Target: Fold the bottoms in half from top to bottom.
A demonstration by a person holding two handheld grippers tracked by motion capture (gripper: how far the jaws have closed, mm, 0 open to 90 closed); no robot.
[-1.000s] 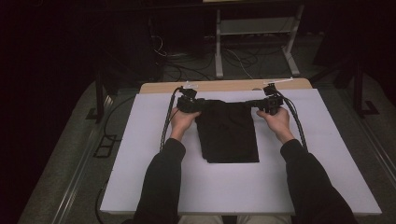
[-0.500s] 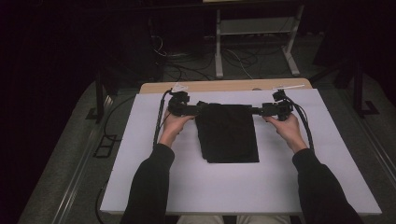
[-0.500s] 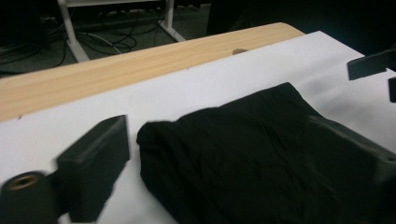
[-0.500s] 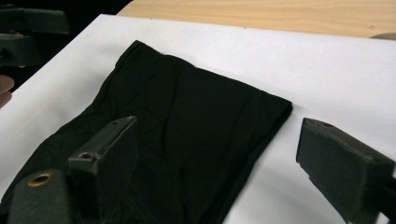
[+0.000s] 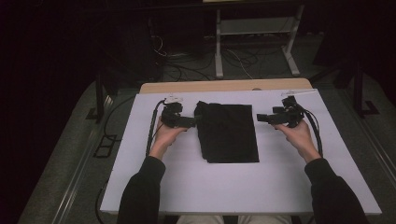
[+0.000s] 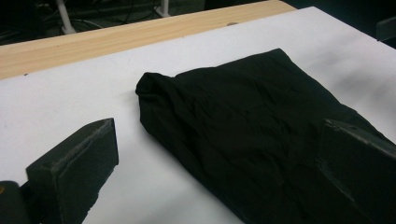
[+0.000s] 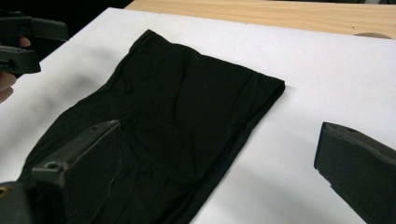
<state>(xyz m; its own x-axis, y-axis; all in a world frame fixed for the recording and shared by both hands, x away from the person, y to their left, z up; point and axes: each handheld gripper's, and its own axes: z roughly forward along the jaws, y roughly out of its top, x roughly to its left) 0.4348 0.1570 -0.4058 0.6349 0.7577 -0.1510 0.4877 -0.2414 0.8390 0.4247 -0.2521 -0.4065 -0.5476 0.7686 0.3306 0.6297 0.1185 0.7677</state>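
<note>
A black folded cloth (image 5: 228,132) lies flat on the white tabletop (image 5: 233,191), its narrow end toward the far edge. My left gripper (image 5: 192,121) rests just left of the cloth's top left corner, and its jaws have just been opening. In the left gripper view the cloth (image 6: 243,126) lies ahead of the left gripper (image 6: 218,126), untouched by the pads. My right gripper (image 5: 259,117) sits a little right of the top right corner, its jaws also just opened. The right gripper (image 7: 219,125) stands wide over the cloth (image 7: 177,121) edge without gripping it.
A strip of bare wood (image 5: 224,86) runs along the table's far edge. Beyond it on the dark floor stand a metal frame (image 5: 254,46) and loose cables (image 5: 187,70). The other hand's gripper (image 7: 23,42) shows at the top left of the right gripper view.
Both grippers have let go of the cloth's far corners and opened. Each hand has drawn outward, left to the left and right to the right. The cloth lies still.
</note>
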